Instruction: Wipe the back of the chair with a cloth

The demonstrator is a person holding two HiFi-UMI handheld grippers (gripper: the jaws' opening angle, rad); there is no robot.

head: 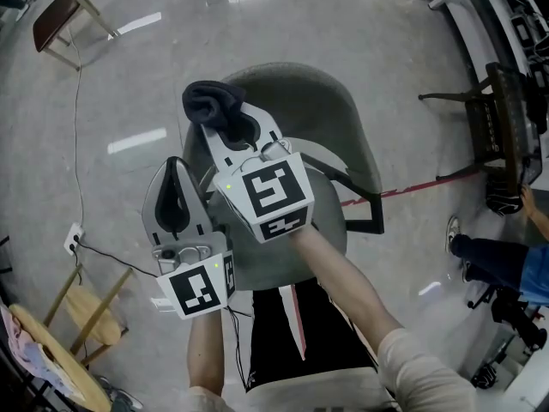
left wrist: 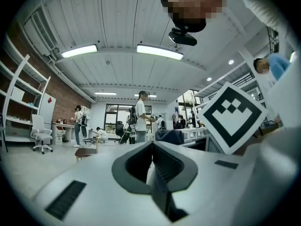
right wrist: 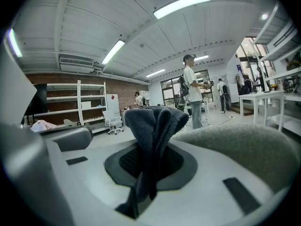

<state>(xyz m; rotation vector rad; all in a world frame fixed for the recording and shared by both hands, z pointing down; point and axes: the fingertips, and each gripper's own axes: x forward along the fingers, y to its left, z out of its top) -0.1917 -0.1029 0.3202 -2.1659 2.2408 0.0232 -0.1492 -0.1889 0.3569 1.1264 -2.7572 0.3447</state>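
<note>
Wooden chair (head: 58, 17): standing on the floor at the far upper left of the head view, well apart from the work.
Stool (head: 87, 309): standing at lower left on the floor, near a floor socket (head: 74, 238) with a cable running from it.
Left tongs (head: 176, 174): pressing together with nothing between them. In the left gripper view the left tongs (left wrist: 151, 147) are meeting along one seam. They are sitting just left of the chair and just beside the right tongs.
Right tongs (head: 230, 120): pinching the cloth. In the right gripper view the right tongs (right wrist: 149, 160) are closing on its lower part.
Cloth (head: 211, 103): dark and bunched, bulging out past the tips of the right tongs at the left end of the chair's back rim. In the right gripper view the cloth (right wrist: 153, 120) is rising in folds above the pads, with a tail running down between them. Whether it is touching the chair cannot be told.
Chair (head: 330, 123): grey and upholstered, its curved back standing ahead of both hands. In the right gripper view the chair (right wrist: 244, 149) is showing its fuzzy back just right of the cloth.
Standing person (right wrist: 193, 98): facing right, in the room beyond.
Black chair (head: 502, 127): standing at the right edge, well apart.
Seated person (head: 502, 264): showing a leg at far right.
</note>
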